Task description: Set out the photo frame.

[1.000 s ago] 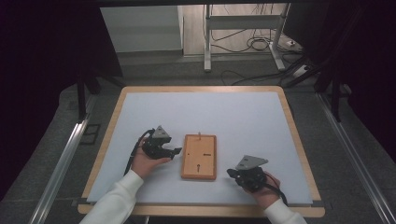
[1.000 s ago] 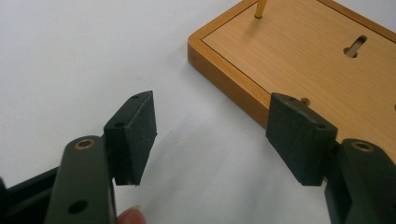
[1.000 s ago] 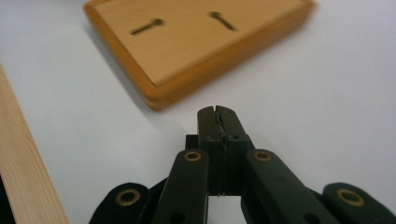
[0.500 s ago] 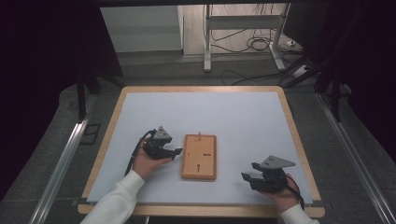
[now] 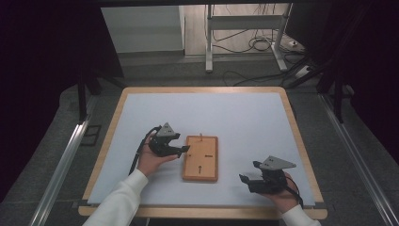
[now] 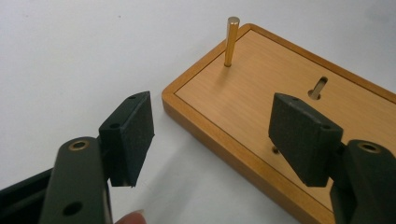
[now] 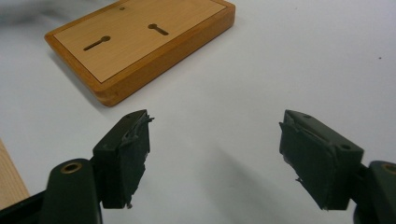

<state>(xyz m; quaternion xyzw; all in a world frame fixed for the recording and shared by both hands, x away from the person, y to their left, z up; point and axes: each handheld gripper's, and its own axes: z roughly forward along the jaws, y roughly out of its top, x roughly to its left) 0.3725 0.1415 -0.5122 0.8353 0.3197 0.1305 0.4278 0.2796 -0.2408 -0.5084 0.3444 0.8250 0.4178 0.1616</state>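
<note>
Wooden rectangular board with a thin brass peg standing near one short edge lies flat near the middle of the white table, between the two hands. A moment ago the right tongs were shut close beside the board's right edge; since then they have drawn off toward the near right corner and their jaws have just been opening, with nothing between them. They now stand wide over bare table, well apart from the board. I take that as a release just finished, probably the peg set in place, though I cannot say for sure. The left tongs have hardly stirred: they are wide too, one jaw over the board's left edge and the other beside it on the table, pressing on nothing. The board is honey-coloured with a darker rounded rim, and its pale top has two keyhole-shaped slots and a small round hole.
</note>
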